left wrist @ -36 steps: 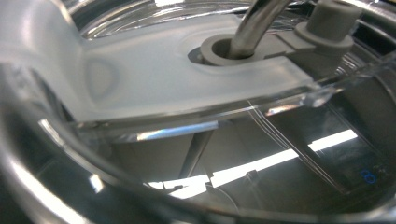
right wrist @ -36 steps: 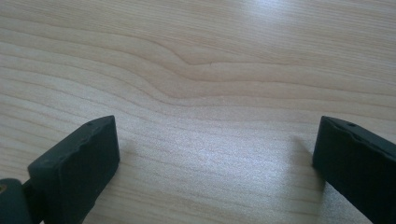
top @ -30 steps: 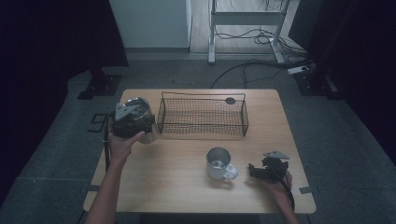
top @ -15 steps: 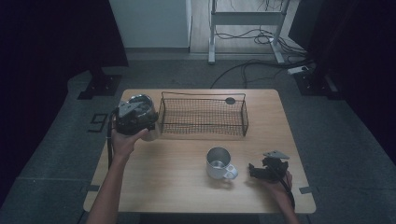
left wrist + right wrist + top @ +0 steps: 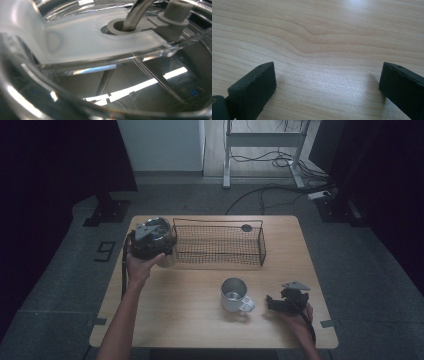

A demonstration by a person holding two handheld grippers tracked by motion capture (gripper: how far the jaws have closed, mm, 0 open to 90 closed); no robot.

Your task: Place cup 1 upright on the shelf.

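Your left tongs (image 5: 150, 240) seem to grip the clear jug (image 5: 161, 236) at the tabletop's (image 5: 190, 295) far-left corner, the basket (image 5: 218, 245) just right of it. Your right tongs (image 5: 280, 303) rest open, beside the cup (image 5: 234, 295).

Glossy clear plastic jar (image 5: 161, 240), black wire basket (image 5: 218, 245), shiny metal mug (image 5: 234, 294), matt pale wooden table (image 5: 190, 300).

The wire basket (image 5: 218, 245) takes up the back middle of the counter (image 5: 165, 310), open on top. A clear jar (image 5: 159, 237) held in the left hand-held gripper (image 5: 148, 244) crowds the basket's left end. The metal mug (image 5: 234, 295) stands mid-counter, just beside the right hand-held gripper (image 5: 286, 302). The front left is free wood.
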